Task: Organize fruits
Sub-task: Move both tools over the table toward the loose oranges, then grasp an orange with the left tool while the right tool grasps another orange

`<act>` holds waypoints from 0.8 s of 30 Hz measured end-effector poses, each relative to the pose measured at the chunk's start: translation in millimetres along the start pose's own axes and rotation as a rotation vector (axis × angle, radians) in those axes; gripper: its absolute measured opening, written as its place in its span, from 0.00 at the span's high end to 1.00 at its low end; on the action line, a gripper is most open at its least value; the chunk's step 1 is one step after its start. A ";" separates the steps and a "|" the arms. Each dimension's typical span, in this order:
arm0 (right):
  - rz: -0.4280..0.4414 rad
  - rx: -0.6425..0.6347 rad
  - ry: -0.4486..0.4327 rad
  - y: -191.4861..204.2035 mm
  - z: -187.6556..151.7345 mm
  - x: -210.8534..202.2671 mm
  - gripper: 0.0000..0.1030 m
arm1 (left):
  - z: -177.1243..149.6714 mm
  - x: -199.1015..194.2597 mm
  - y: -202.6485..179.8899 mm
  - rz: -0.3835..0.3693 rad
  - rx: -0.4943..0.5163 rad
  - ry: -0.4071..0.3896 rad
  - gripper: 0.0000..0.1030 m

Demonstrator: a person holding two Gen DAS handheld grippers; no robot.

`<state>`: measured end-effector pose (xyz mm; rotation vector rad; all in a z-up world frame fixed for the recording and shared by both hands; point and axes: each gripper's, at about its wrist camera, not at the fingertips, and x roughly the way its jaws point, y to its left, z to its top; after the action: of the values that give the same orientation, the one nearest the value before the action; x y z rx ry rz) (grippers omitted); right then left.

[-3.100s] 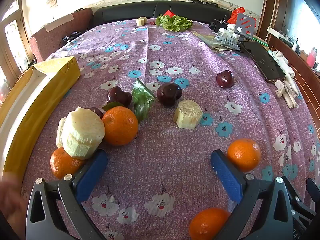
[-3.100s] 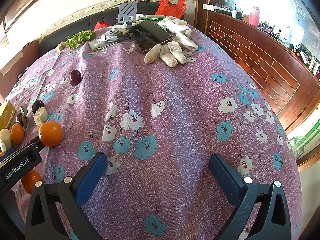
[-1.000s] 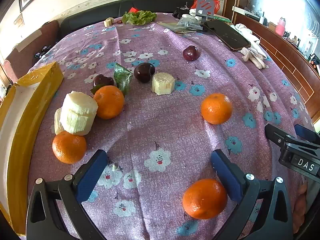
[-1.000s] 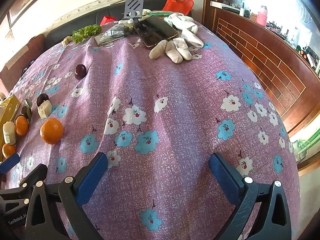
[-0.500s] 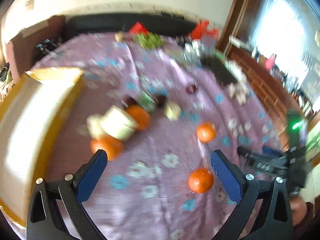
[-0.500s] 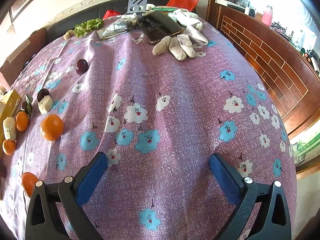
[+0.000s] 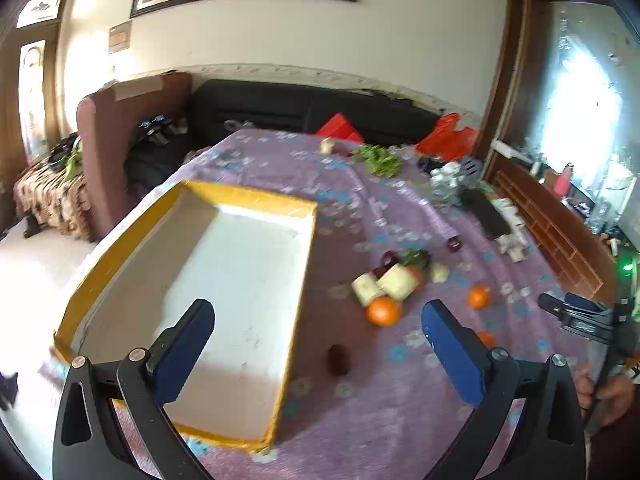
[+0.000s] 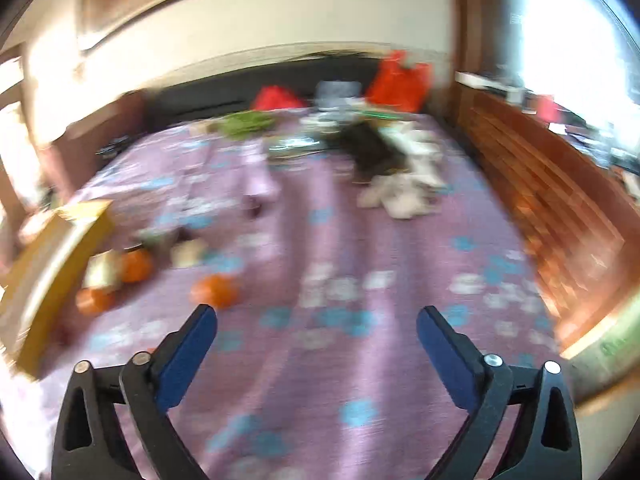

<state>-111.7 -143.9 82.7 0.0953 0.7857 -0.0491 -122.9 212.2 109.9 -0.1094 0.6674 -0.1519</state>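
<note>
Both wrist views have pulled up and back since a second ago: the left camera, which looked low across the fruit, now looks down from higher with the box filling its left half, and the right view is heavily motion-blurred. Left gripper [image 7: 318, 322] is spread wide, blue pads bare, nothing between them, clear of the cloth. Right gripper [image 8: 316, 328] likewise wide open and empty, above the purple floral tablecloth [image 8: 360, 380]. In the left view the right gripper's black body shows at the far right edge, a hand [image 7: 604, 392] wrapped round its grip. The yellow box [image 7: 308, 280] is rectangular, shallow, with a matte white inside and nothing in it; its right wall runs just left of the fruit. A dark plum [image 7: 339, 359] lies near that wall, apart from the rest. The main cluster sits mid-table: an orange [image 7: 384, 312] touching two pale peeled cane chunks [image 7: 396, 282], more dark plums and a green leaf [image 7: 412, 257] behind. A second orange [image 7: 479, 297] sits well apart to the right, and a third is partly hidden by the left gripper's right finger. At the far end are leafy greens [image 7: 378, 160], a red bag [image 7: 448, 140], a dark phone [image 7: 486, 214] and white gloves [image 7: 514, 240]. Detail in the right view is too smeared to add more.
</note>
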 end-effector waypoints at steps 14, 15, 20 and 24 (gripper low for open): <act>0.270 -0.210 0.152 92.8 -29.1 41.6 0.30 | -22.9 61.4 -44.1 -0.138 0.138 0.232 0.53; 0.272 -0.209 0.160 91.8 -28.5 45.3 0.36 | -19.9 66.3 -47.2 -0.136 0.150 0.237 0.52; 0.283 -0.196 0.179 92.1 -32.5 51.9 0.41 | -5.4 102.5 -65.5 -0.146 0.184 0.279 0.47; 0.292 -0.182 0.184 89.2 -33.4 51.7 0.41 | -7.1 136.2 -80.0 -0.135 0.206 0.335 0.47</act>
<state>-91.6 -52.2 28.6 0.0413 0.9496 0.3115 -30.1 109.3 33.6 0.0712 0.9740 -0.3730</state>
